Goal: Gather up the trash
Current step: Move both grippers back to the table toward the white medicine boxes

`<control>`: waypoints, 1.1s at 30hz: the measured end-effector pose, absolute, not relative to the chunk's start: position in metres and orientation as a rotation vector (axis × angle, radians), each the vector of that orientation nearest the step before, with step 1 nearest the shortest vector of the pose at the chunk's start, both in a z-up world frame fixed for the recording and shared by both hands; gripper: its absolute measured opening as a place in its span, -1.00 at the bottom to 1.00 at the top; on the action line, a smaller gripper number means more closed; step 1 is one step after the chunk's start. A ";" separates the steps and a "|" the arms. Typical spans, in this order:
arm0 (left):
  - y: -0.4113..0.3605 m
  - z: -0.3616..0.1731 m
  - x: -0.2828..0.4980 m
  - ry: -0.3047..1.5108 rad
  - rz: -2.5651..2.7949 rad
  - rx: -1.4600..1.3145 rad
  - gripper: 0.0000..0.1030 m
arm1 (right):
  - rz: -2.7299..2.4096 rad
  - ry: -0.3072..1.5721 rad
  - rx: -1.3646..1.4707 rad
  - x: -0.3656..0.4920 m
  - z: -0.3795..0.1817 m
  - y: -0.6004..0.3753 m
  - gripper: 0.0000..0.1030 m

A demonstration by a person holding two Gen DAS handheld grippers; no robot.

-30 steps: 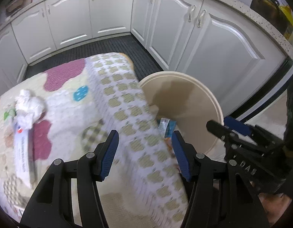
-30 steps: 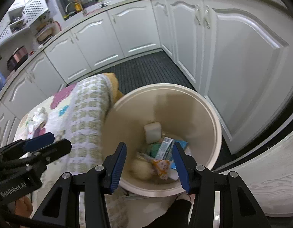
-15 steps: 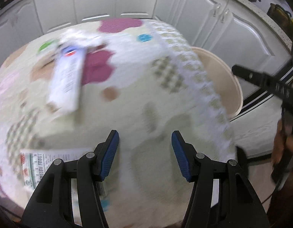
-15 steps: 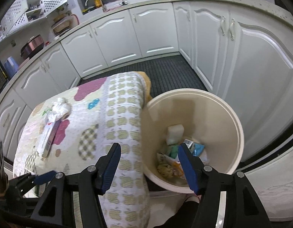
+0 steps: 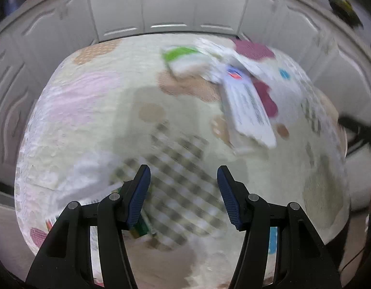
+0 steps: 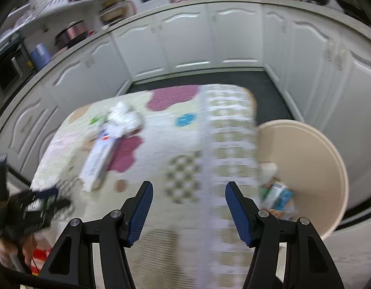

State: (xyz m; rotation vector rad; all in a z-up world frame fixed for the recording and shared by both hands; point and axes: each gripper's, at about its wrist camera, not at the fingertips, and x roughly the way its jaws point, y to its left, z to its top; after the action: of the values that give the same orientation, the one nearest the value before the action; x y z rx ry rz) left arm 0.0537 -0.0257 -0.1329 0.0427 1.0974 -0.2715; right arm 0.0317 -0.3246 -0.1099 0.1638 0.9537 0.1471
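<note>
Left tongs [image 5: 183, 187]: released, blue pads spread, nothing between them. A second ago they looked down past the counter edge at the bin; now they hang over the middle of the counter, view smeared by motion.
Right tongs [image 6: 186, 207]: released, empty. A second ago they were right above the bin's mouth; now pulled back, with counter and bin both in frame.
Counter [image 5: 84, 125]: small, covered by a cream patchwork cloth with pink, maroon and checked patches.
Trash on counter: long white cardboard box with printed text and a red-blue mark [image 5: 248, 110], at 1 o'clock from the left tongs, lying flat. Crumpled white tissue wad [image 6: 124, 119] touches its far end. A flat printed packet with green edge [image 5: 137, 228] lies close under the left tongs' left pad, partly hidden.
Bin: round beige plastic trash bin [image 6: 329, 168], on the floor just beside the counter's right edge, at 2 o'clock from the right tongs. Wrappers and a small carton [image 6: 278, 197] already lie inside.
Change: both tongs have swung from bin to counter.
Meaning: likely one drop is finished and the next pickup begins; three pieces left, by my count.
Next target: unclear; the box is most exposed, the packet nearest.
Risk: blur hides exact edges; flat packet may be hard to pinch off the cloth.
</note>
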 end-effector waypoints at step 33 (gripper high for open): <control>0.017 -0.127 0.058 1.001 -0.176 0.148 0.10 | 0.272 1.035 0.129 0.065 -0.128 -0.234 0.36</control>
State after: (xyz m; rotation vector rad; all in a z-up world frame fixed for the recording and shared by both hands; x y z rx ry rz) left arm 0.0580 0.0170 -0.1270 0.1476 1.0010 -0.1760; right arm 0.0653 -0.2343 -0.1282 0.1288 1.0350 0.2717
